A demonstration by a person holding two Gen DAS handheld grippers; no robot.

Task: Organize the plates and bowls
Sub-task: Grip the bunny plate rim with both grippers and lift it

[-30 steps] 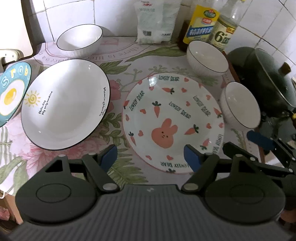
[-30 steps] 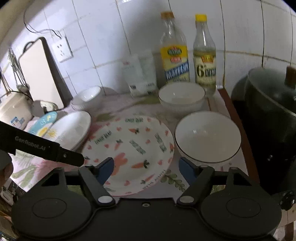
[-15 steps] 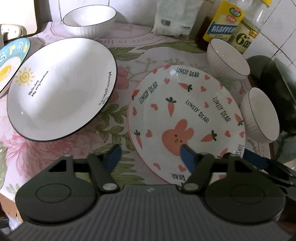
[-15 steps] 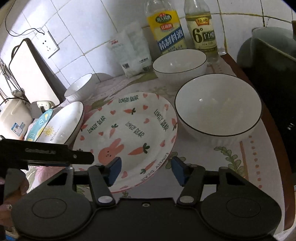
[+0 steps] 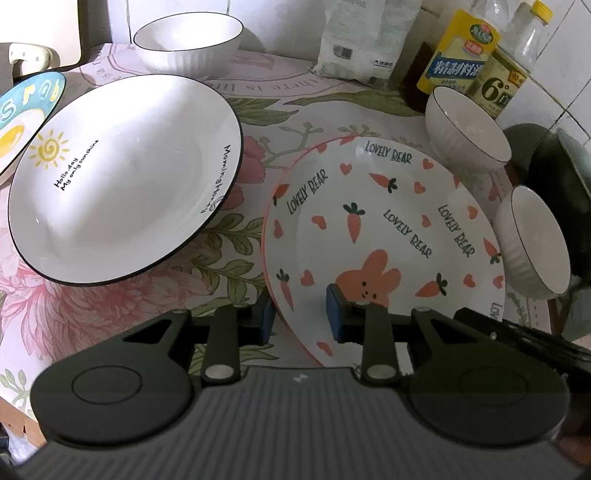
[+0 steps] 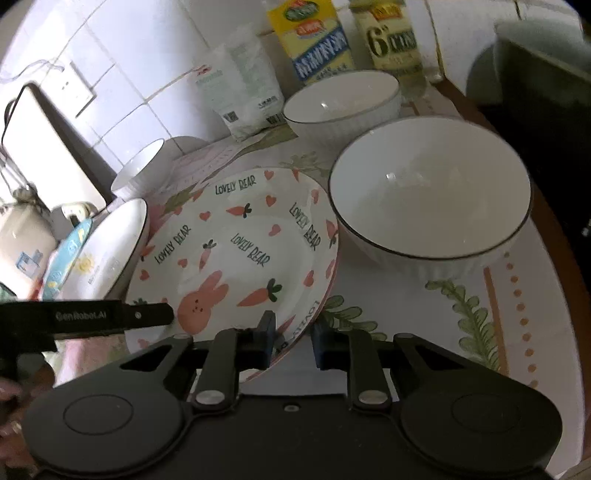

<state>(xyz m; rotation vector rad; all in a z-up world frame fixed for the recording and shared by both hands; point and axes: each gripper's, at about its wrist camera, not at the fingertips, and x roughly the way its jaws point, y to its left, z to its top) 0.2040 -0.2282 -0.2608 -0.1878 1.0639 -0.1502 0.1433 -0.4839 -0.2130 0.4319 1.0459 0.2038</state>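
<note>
A white rabbit plate (image 5: 388, 221) with carrots, hearts and "LOVELY BEAR" lies mid-table. My left gripper (image 5: 300, 317) straddles its near-left rim, jaws closing, one pad outside and one on the inner face. In the right wrist view my right gripper (image 6: 293, 341) pinches the rabbit plate (image 6: 236, 251) at its near-right rim, jaws closing tight. To the left sits a white sun plate (image 5: 122, 177), then a blue egg plate (image 5: 22, 114). Three white bowls stand around: back left (image 5: 186, 40), back right (image 5: 467, 133), right (image 5: 532, 240).
Two bottles (image 5: 465, 55) and a white bag (image 5: 369, 33) stand against the tiled wall. A dark lidded pot (image 5: 554, 173) crowds the right edge. A white board (image 6: 48, 147) leans at the left wall. The floral cloth (image 6: 480, 314) is bare beside the big bowl (image 6: 428, 192).
Both grippers have come down onto the rabbit plate. Their jaws, wide before, have narrowed around its near rim, one on each side.
</note>
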